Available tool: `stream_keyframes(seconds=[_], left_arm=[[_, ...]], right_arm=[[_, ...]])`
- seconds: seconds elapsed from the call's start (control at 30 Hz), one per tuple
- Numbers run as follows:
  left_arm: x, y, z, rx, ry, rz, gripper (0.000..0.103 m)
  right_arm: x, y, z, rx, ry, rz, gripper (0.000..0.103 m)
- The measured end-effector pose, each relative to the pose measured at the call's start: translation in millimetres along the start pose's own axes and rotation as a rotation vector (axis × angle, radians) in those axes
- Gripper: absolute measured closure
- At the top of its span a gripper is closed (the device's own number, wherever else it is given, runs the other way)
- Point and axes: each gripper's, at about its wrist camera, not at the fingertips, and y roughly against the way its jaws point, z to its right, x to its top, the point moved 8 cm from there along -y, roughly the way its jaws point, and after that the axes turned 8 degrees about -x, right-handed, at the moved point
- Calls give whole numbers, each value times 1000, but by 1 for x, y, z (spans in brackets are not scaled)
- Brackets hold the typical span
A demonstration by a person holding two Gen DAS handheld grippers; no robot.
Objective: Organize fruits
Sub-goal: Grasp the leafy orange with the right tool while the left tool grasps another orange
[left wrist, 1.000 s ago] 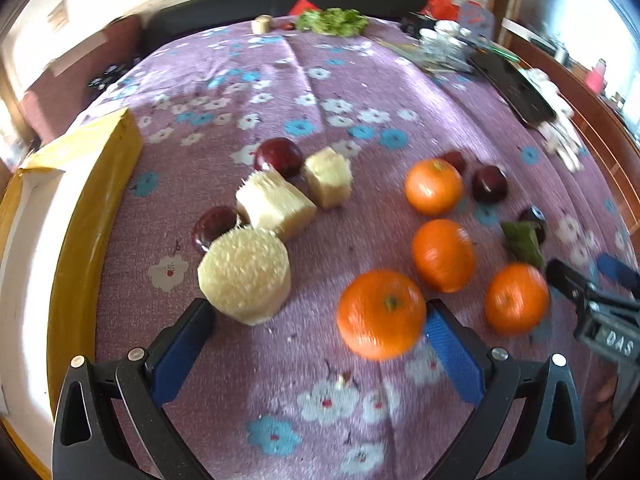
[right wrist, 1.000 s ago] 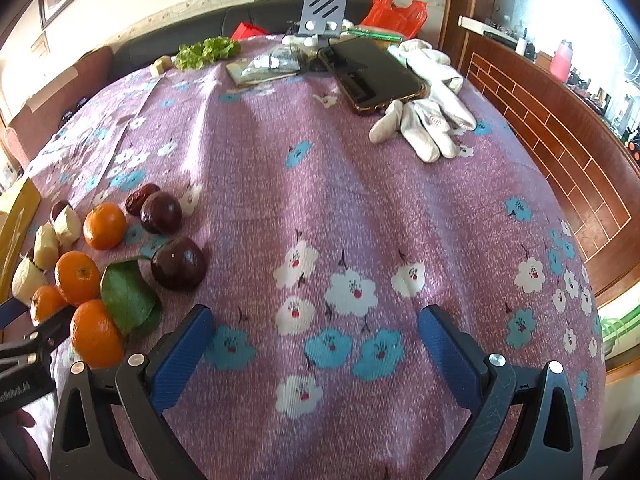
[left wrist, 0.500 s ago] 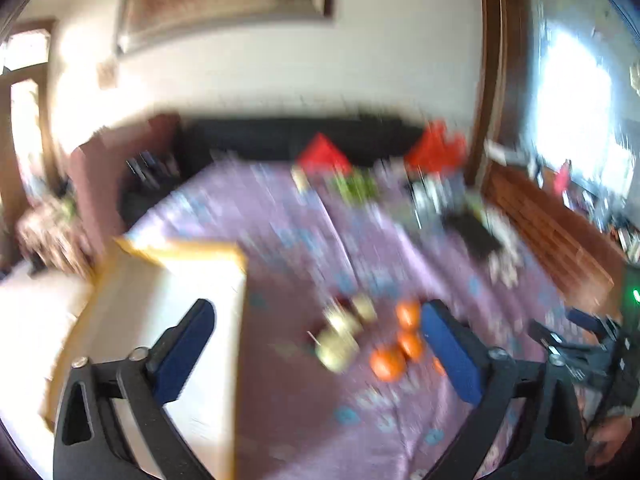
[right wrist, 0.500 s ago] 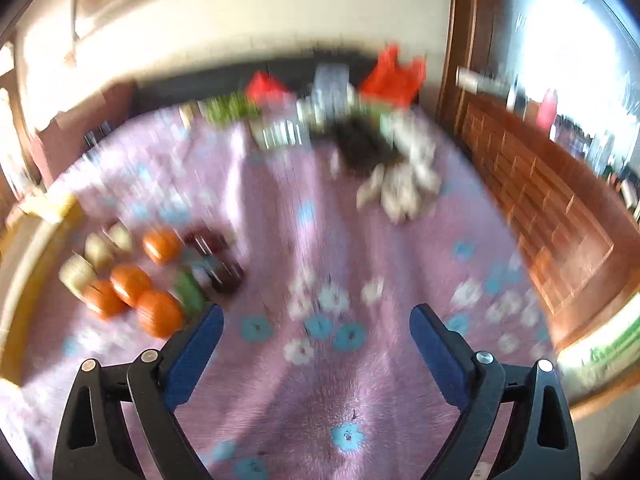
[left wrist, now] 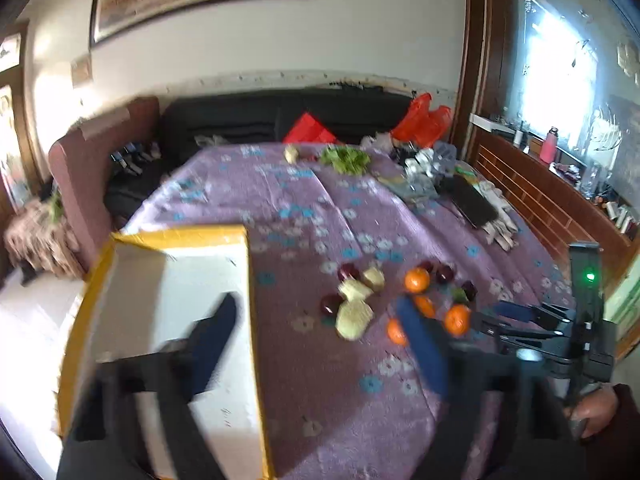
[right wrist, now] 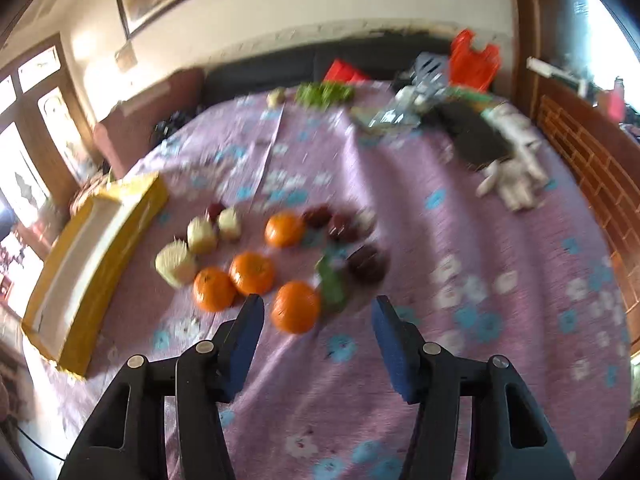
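Note:
Several oranges (right wrist: 252,274) lie on the purple flowered tablecloth (right wrist: 440,240), with dark red fruits (right wrist: 366,262), pale cut chunks (right wrist: 176,262) and a green leaf (right wrist: 332,284) among them. My right gripper (right wrist: 318,332) hangs above the cloth with its jaws closing. The nearest orange (right wrist: 296,306) shows just beyond its fingertips, and the pads do not touch it. My left gripper (left wrist: 320,340) is blurred and holds nothing; its jaws are closing too, high over the box edge and the fruit (left wrist: 354,316). In the left wrist view the right gripper (left wrist: 516,320) sits right of an orange (left wrist: 458,319).
A white box with yellow walls (left wrist: 168,280) stands left of the fruit, also the box (right wrist: 92,256). Far right lie a black phone (right wrist: 476,136) and white gloves (right wrist: 516,168). Greens (left wrist: 346,160) and red bags (left wrist: 420,124) sit at the back by a dark sofa.
Both grippers lifted away from the table, so each view now takes in the room. Both pairs of jaws narrowed. The right gripper swung left, over the oranges.

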Motion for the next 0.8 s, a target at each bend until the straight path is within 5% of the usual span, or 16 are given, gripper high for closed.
stream_keyframes(seconds=[0.03, 0.2, 0.3, 0.57, 0.8], left_arm=[[-4, -6, -2, -24, 18, -24, 55], [-21, -36, 3, -91, 34, -100, 54], [-25, -48, 21, -111, -27, -118, 43], [-38, -104, 74, -179, -212, -228, 42], [-49, -148, 84, -188, -296, -317, 43]], right_arm=[[-2, -5, -3, 4, 5, -8, 43], [1, -22, -6, 22, -3, -32, 44], [-2, -28, -9, 66, -9, -62, 67], [-11, -19, 11, 76, -66, -56, 67], [-15, -15, 23, 96, -99, -58, 67]])
